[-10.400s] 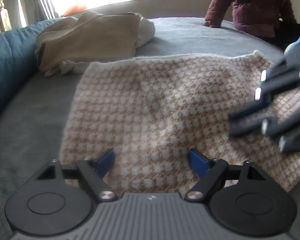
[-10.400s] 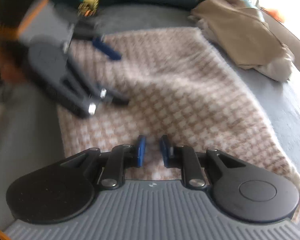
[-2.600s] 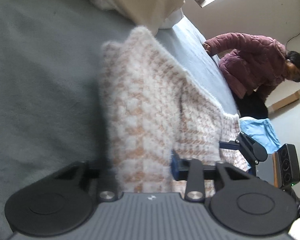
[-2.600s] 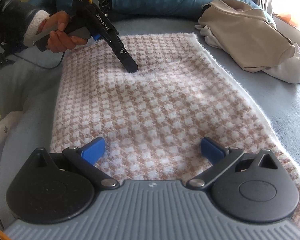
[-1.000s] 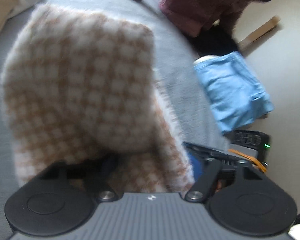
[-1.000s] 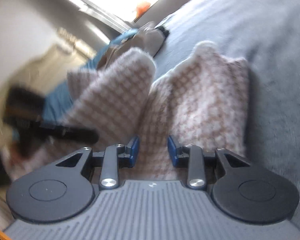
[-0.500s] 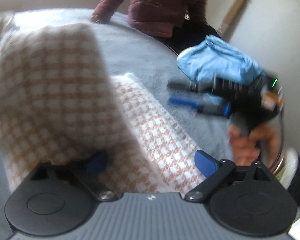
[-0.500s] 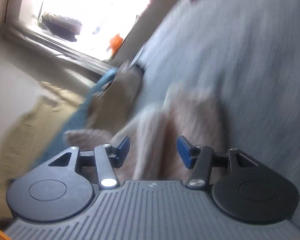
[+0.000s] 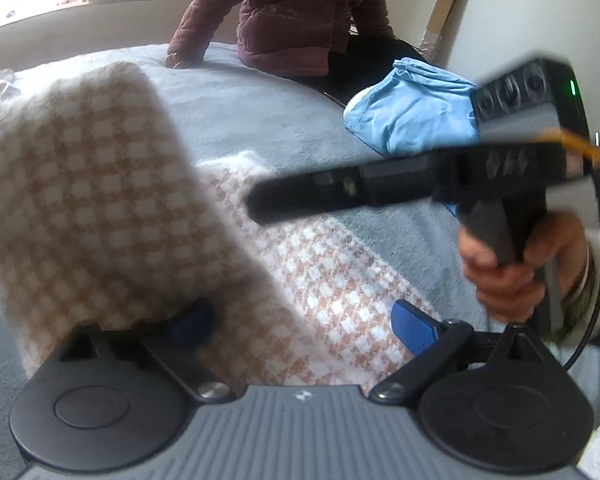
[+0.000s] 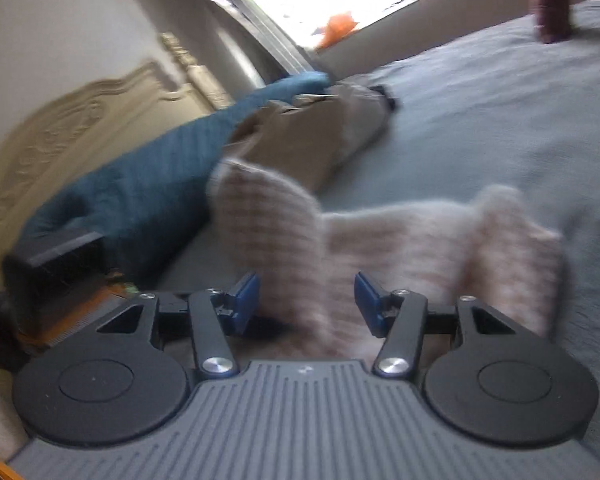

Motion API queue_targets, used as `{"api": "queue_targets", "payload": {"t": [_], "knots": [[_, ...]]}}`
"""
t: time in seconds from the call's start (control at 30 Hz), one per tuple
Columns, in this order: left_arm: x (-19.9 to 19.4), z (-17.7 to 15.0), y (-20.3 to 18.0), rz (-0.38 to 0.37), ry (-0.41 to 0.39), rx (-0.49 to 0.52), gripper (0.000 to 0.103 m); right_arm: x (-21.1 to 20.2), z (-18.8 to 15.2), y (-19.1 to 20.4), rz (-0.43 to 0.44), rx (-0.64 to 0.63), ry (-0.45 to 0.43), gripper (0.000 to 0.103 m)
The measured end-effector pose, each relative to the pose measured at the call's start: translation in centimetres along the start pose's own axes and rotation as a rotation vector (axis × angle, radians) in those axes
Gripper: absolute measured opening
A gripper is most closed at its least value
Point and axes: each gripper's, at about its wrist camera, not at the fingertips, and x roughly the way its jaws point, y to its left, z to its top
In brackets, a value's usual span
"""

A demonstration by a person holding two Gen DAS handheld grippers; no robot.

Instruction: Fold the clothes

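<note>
A fluffy beige-and-white checked cloth (image 9: 100,184) lies folded on the grey bed (image 9: 268,120), one fold bulging up at the left. My left gripper (image 9: 303,325) is open wide over its near end. The cloth drapes over the left pad (image 9: 192,322), and the right pad (image 9: 414,328) is bare. In the left wrist view my right gripper (image 9: 268,204) hovers blurred above the cloth, held by a hand (image 9: 512,276). In its own view the right gripper (image 10: 308,304) has its jaws opening, with the blurred cloth (image 10: 400,240) between the pads and not pinched.
A person in a maroon jacket (image 9: 292,20) leans on the bed's far side. A light blue garment (image 9: 412,120) lies at the right edge. A beige garment (image 10: 312,136) and a teal duvet (image 10: 140,184) lie by the carved headboard (image 10: 80,128).
Both grippers let go of the cloth: the left jaws spread wide and the right jaws widened. The right gripper rose off the cloth and swung across the left wrist view.
</note>
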Motion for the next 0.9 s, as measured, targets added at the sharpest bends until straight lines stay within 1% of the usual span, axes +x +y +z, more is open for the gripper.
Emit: {"api": "queue_targets", "payload": {"t": [0.03,0.07,0.1,0.17,0.23,0.27,0.3,0.33,0.37,0.4,0.43,0.5,0.53,0.57,0.63,0.7,0.73,0.77,0.8,0.83,0.9], "knots": [[0.0,-0.1,-0.1,0.003,-0.001,0.007,0.096,0.1,0.2,0.5,0.007,-0.023,0.011,0.071],[0.0,-0.1,-0.2,0.007,-0.003,0.009,0.096,0.4,0.6,1.0,0.010,-0.049,0.026,0.075],[0.1,-0.2,-0.4,0.010,-0.005,0.010,0.096,1.0,1.0,1.5,0.015,-0.077,0.048,0.075],[0.2,-0.2,-0.7,0.016,-0.009,0.014,0.096,2.4,1.5,2.2,0.026,-0.125,0.100,0.079],[0.2,-0.5,-1.2,0.015,-0.010,0.029,0.096,4.1,1.6,2.2,-0.004,-0.139,0.143,0.079],[0.0,-0.7,-1.4,0.017,-0.011,0.041,0.096,4.8,1.4,2.0,-0.020,-0.127,0.156,0.074],[-0.2,-0.8,-1.6,0.019,-0.010,0.053,0.096,5.3,1.3,1.7,-0.018,-0.100,0.158,0.067],[-0.6,-1.0,-1.7,0.022,-0.009,0.064,0.096,5.7,1.1,1.3,-0.004,-0.065,0.153,0.043],[-1.1,-1.0,-1.9,0.019,-0.011,0.076,0.094,5.8,1.1,1.0,-0.002,-0.034,0.134,0.028],[-1.8,-1.0,-1.9,0.003,-0.012,0.082,0.093,5.7,1.0,0.7,-0.007,-0.006,0.106,0.019],[-2.7,-1.0,-1.7,-0.020,-0.005,0.079,0.090,5.6,1.0,0.3,-0.013,0.022,0.079,0.015],[-4.8,-0.6,-0.8,-0.072,0.006,0.040,0.085,5.1,0.9,-0.5,-0.011,0.083,0.043,0.013],[-6.0,-0.4,-0.3,-0.084,-0.003,0.016,0.084,4.5,0.9,-0.8,-0.008,0.112,0.034,0.012],[-7.4,-0.3,0.3,-0.076,-0.027,-0.002,0.084,3.7,0.8,-1.1,-0.006,0.138,0.026,0.012],[-9.8,-0.4,1.6,-0.027,-0.090,-0.021,0.085,2.1,0.6,-1.8,-0.002,0.192,0.007,0.012],[-10.6,-1.0,3.2,0.060,-0.132,-0.041,0.087,0.4,0.1,-3.0,-0.011,0.251,-0.020,0.011],[-10.2,-1.3,4.1,0.094,-0.125,-0.064,0.087,-0.1,-0.3,-3.9,-0.024,0.288,-0.030,0.011],[-9.1,-1.6,5.2,0.114,-0.100,-0.103,0.086,-0.5,-0.8,-5.2,-0.033,0.342,-0.035,0.011],[-7.7,-1.9,6.3,0.109,-0.061,-0.153,0.086,-0.6,-1.4,-6.6,-0.035,0.411,-0.035,0.011],[-6.2,-2.2,7.3,0.095,-0.018,-0.204,0.087,-0.5,-2.1,-8.0,-0.033,0.482,-0.033,0.011],[-4.0,-2.9,8.8,0.028,0.004,-0.322,0.089,0.0,-3.1,-9.9,-0.004,0.594,-0.031,0.012]]}}
